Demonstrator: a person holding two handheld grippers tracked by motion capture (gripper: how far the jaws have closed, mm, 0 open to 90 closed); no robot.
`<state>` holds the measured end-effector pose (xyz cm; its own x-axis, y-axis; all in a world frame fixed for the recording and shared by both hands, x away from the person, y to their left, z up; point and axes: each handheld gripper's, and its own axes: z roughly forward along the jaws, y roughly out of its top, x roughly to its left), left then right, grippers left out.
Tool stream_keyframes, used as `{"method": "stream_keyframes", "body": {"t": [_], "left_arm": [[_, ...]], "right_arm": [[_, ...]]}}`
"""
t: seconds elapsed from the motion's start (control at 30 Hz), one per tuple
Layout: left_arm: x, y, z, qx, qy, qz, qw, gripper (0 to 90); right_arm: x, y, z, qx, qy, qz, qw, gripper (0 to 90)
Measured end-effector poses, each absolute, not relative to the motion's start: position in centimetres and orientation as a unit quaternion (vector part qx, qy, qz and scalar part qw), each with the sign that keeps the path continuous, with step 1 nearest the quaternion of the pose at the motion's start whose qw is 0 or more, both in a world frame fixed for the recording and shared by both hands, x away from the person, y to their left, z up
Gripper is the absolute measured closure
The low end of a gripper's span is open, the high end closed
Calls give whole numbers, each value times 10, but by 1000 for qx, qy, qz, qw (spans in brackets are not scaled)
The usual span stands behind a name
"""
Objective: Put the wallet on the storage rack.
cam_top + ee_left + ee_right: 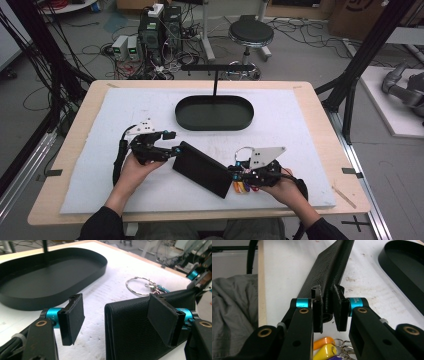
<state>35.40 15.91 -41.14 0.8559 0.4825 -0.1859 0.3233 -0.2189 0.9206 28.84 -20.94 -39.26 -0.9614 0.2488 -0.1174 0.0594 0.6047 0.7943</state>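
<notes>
High view: two hand-held grippers meet at a black wallet on the white mat.

Left gripper (172, 142) stands wide at the wallet's (202, 169) left end; in the left gripper view one pad (163, 317) lies against the wallet's face while the other is clear of it. Right gripper (234, 173) clamps the wallet's right end, its pads squeezing the folded edge, above a bunch of keys (241, 186). Behind them sits a black oval tray (214, 125).

Wooden table (320, 107), covered by a white mat (135, 107). Laid on the mat: one black oval tray (214, 121), one key ring with coloured tags (242, 186). A black wallet (202, 170) is held just above it.
</notes>
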Motion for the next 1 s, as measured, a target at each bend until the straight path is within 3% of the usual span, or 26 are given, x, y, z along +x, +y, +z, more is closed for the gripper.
{"method": "stream_keyframes", "body": {"t": [0.2, 0.33, 0.37, 0.43, 0.47, 0.6, 0.67, 0.7, 0.73, 0.77, 0.9, 1.0], "left_arm": [[359, 152, -420, 794, 255, 37, 551, 295], [363, 150, -425, 797, 239, -15, 554, 335], [362, 148, -426, 803, 226, -24, 551, 439], [361, 149, -425, 807, 222, -17, 547, 452], [361, 153, -425, 806, 219, -22, 549, 519], [360, 158, -424, 804, 216, -27, 553, 636], [359, 161, -422, 797, 205, -27, 567, 667], [358, 163, -421, 789, 203, -35, 579, 719], [358, 164, -420, 786, 200, -38, 584, 719], [355, 167, -418, 776, 195, -33, 598, 734], [349, 173, -415, 756, 189, -18, 626, 757], [342, 178, -409, 741, 177, 13, 647, 764]], "right_arm": [[288, -212, -392, 65, 890, 439, 103, 807], [288, -213, -392, 55, 891, 440, 103, 805], [288, -213, -392, 55, 891, 440, 102, 803], [289, -214, -393, 55, 891, 441, 99, 800], [290, -215, -393, 59, 892, 439, 95, 783], [293, -216, -395, 74, 892, 436, 93, 727], [295, -217, -396, 83, 891, 438, 88, 680], [297, -218, -395, 94, 885, 448, 84, 537], [297, -218, -395, 94, 885, 448, 84, 537], [302, -221, -394, 114, 878, 458, 77, 477], [311, -231, -394, 167, 853, 491, 62, 385], [314, -235, -394, 189, 840, 506, 56, 371]]}}
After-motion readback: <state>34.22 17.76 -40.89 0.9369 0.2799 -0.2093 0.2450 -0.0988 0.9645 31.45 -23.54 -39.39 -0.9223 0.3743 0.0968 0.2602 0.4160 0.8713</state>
